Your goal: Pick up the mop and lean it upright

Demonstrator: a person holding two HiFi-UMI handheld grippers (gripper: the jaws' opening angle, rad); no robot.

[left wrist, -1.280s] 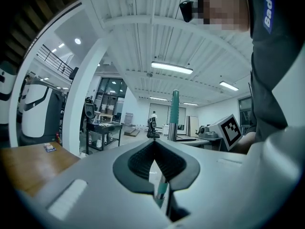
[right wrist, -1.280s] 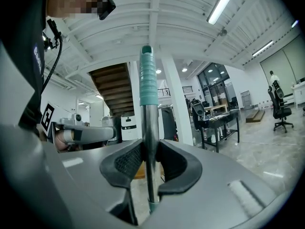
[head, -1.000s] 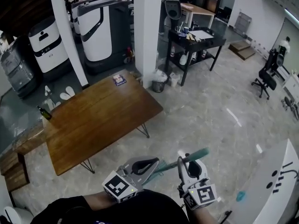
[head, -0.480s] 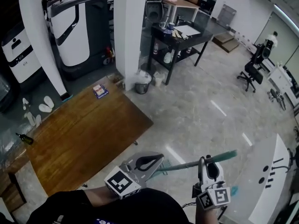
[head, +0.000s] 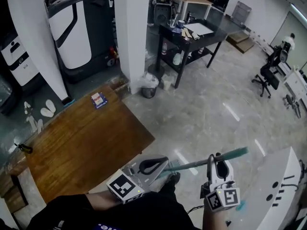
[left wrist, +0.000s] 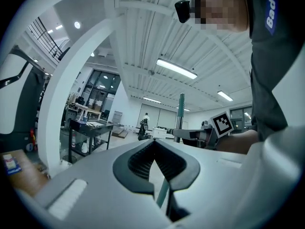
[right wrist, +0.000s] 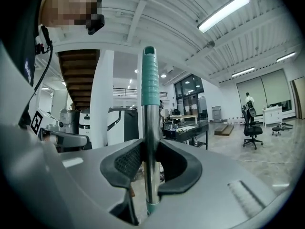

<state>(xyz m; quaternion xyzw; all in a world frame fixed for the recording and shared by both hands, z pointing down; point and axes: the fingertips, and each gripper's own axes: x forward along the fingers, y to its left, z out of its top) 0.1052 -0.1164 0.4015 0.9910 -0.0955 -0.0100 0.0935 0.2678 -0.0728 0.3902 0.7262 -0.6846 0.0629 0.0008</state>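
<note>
Grey stone floor [head: 216, 114] spreads through an open hall. Nearest, just right of the wooden counter's [head: 81, 147] near corner, the left gripper [head: 165, 161] has its jaws closed tip to tip, with the mop's [head: 192, 165] pole caught in the hollow behind the tips. Further right of the counter, the right gripper [head: 214, 159] pinches the same pole's bare metal between its jaws, and the teal grip pokes out past it. The mop is off the floor and runs across the person's front. Its head is out of sight. Beyond the counter's far end stands a white pillar [head: 132, 32], with a black desk [head: 196, 37] further right.
</note>
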